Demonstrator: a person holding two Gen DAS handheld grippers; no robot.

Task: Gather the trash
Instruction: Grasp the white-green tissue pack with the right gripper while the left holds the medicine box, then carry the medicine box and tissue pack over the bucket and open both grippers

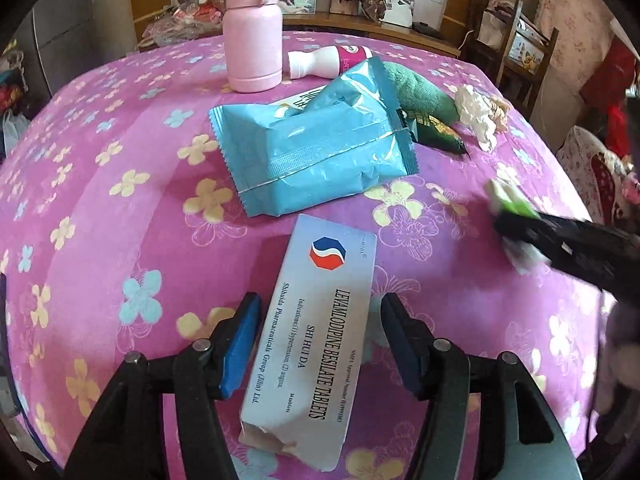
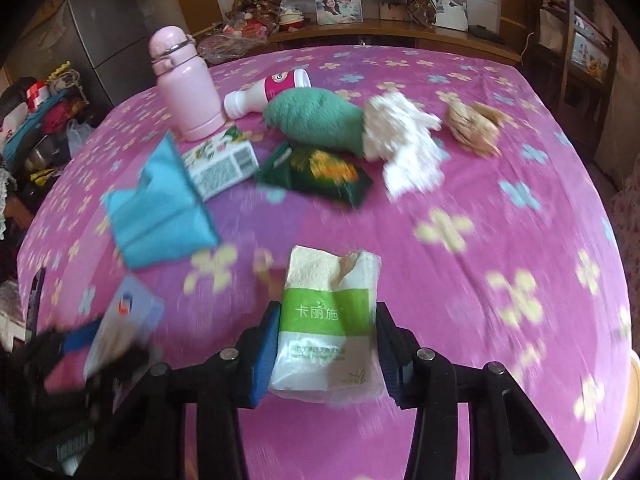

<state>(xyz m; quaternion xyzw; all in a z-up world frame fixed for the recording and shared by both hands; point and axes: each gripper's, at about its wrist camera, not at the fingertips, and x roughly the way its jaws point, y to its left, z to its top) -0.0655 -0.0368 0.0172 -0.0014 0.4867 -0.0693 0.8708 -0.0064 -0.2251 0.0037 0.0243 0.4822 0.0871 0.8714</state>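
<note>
While my right gripper (image 2: 326,344) was clamped on the tissue pack (image 2: 328,320) above the flowered tablecloth (image 2: 500,220), the tablet box (image 1: 312,340) sat between my left gripper's (image 1: 320,344) half-spread blue pads (image 1: 240,344); whether they pressed it I couldn't tell. Pickup seemed underway; next, I judged, both needed carrying off to a bin.

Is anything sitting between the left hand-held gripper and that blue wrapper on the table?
Yes. The tablet box lies lengthwise between the left hand-held gripper fingers, reaching toward the blue wrapper just beyond it. Nothing else on the tablecloth intervenes.
</note>
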